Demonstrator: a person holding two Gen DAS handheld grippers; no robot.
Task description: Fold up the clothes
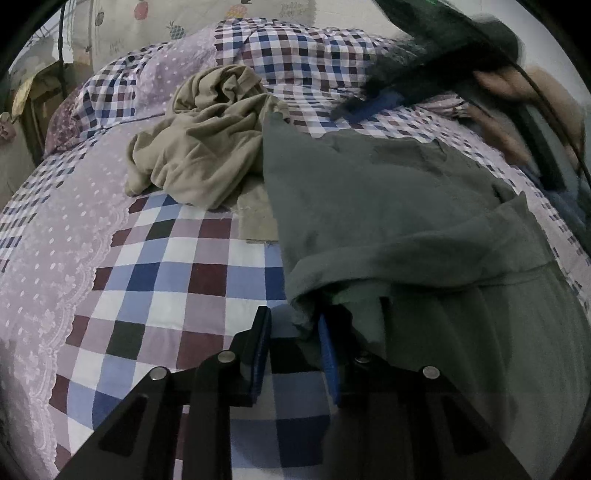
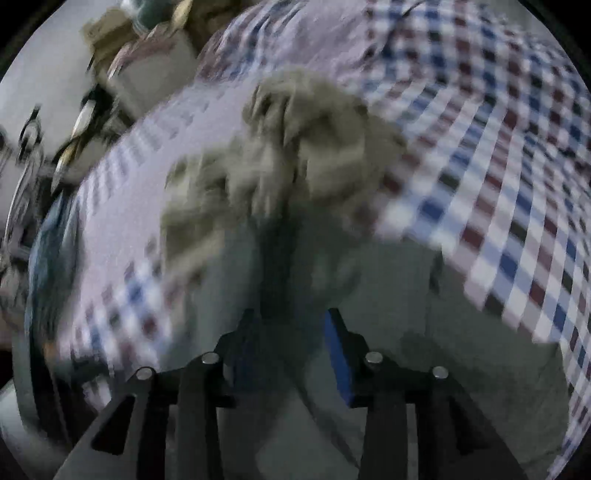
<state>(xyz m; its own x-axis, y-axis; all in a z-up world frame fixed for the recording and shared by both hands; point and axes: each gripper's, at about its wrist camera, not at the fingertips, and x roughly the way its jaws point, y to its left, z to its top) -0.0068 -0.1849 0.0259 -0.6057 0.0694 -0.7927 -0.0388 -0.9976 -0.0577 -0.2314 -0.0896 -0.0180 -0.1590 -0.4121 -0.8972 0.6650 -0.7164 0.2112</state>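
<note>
Your left gripper stands partly open, the grey garment draped over one pad; your right gripper appears partly open above it, blurred.

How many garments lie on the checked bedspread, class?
2: a grey-green garment spread at the right by the left gripper, and a crumpled beige garment behind it. Others may be hidden underneath.

We see a bed under a checked blue, maroon and lilac quilt, a pineapple-print pillow behind it, in dim light.
</note>
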